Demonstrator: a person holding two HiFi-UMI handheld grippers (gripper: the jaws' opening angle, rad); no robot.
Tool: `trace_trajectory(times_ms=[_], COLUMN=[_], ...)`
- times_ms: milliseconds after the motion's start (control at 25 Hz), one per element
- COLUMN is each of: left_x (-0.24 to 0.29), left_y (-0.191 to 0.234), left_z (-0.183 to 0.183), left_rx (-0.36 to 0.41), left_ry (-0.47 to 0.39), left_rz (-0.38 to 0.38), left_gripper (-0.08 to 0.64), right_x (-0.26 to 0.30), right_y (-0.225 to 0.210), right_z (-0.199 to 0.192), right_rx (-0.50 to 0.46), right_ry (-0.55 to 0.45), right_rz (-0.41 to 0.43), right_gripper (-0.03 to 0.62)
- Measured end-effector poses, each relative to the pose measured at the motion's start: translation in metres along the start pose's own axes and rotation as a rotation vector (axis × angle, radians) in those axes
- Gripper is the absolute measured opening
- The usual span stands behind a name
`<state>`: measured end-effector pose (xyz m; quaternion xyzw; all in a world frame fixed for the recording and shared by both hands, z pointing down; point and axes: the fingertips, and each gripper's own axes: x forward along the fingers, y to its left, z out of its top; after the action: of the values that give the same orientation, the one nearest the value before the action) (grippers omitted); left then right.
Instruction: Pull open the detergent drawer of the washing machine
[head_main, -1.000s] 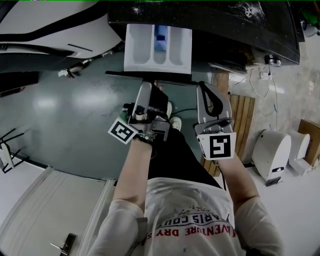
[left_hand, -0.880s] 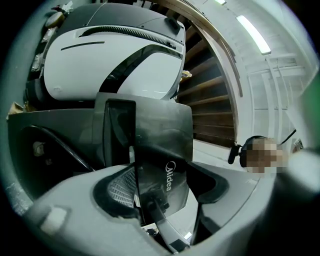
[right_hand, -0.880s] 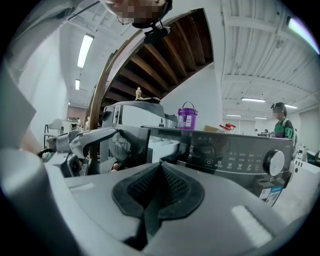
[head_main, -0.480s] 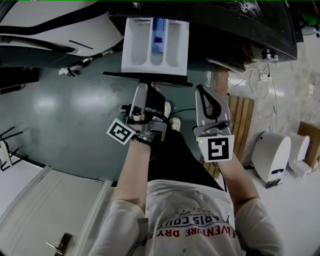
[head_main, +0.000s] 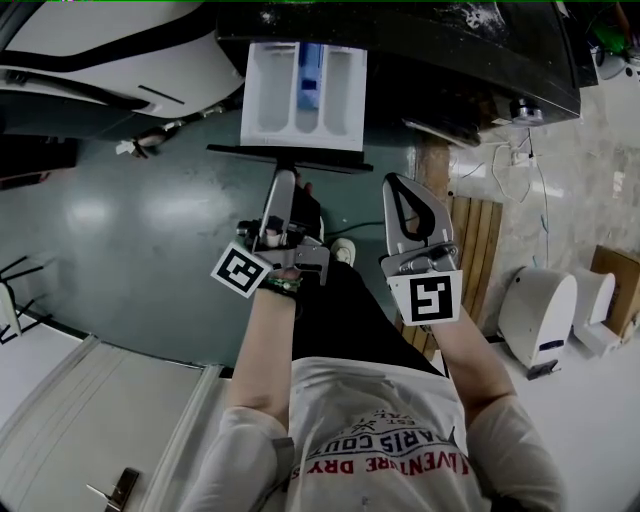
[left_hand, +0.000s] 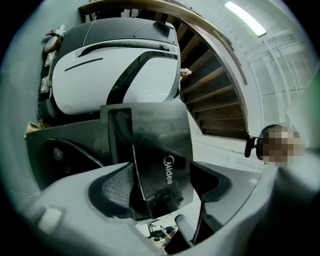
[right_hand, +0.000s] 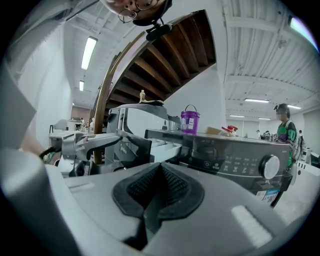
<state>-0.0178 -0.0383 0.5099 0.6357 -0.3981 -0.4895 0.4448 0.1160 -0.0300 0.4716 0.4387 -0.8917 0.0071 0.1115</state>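
Left gripper view: my left gripper (left_hand: 162, 185), jaws just opening, drawer front (left_hand: 150, 145) loose between; right gripper (right_hand: 159, 192) clenched, empty. Pull seems done; retreat six o'clock.

One washing machine (head_main: 450, 40) has one detergent drawer (head_main: 303, 92) with three compartments. The left gripper (head_main: 283, 180) and right gripper (head_main: 395, 185) make two; one purple bucket (right_hand: 190, 121) shows.

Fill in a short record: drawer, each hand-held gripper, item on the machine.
drawer: detergent drawer pulled out of washing machine, compartments showing
left hand-held gripper: jaws have just been opening; drawer front panel between them, seemingly not pinched
right hand-held gripper: shut, empty
on machine top: purple bucket
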Motion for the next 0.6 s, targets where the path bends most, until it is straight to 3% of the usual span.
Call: trace_trajectory(times_ms=[160, 280, 360, 480, 600], left_x=[-0.009, -0.018, -0.020, -0.022, -0.022], left_y=[-0.004, -0.008, -0.021, -0.042, -0.060], left_z=[-0.001, 0.004, 0.007, 0.014, 0.022], left_rx=[0.058, 0.108, 0.187, 0.305, 0.349], left_ry=[0.030, 0.037, 0.079, 0.129, 0.132], left_rz=[0.091, 0.178, 0.192, 0.214, 0.206], left_gripper=[0.325, 0.161, 0.135, 0.016, 0.002], right_x=[-0.001, -0.004, -0.006, -0.009, -0.012], right_y=[0.004, 0.007, 0.009, 0.011, 0.012], right_z=[0.014, 0.030, 0.042, 0.058, 0.072], right_rx=[-0.004, 0.008, 0.011, 0.013, 0.013], right_ry=[-0.010, -0.026, -0.036, -0.039, -0.050], right_rz=[0.012, 0.023, 0.028, 0.032, 0.035], right_gripper=[0.000, 0.000, 0.000, 0.000, 0.000])
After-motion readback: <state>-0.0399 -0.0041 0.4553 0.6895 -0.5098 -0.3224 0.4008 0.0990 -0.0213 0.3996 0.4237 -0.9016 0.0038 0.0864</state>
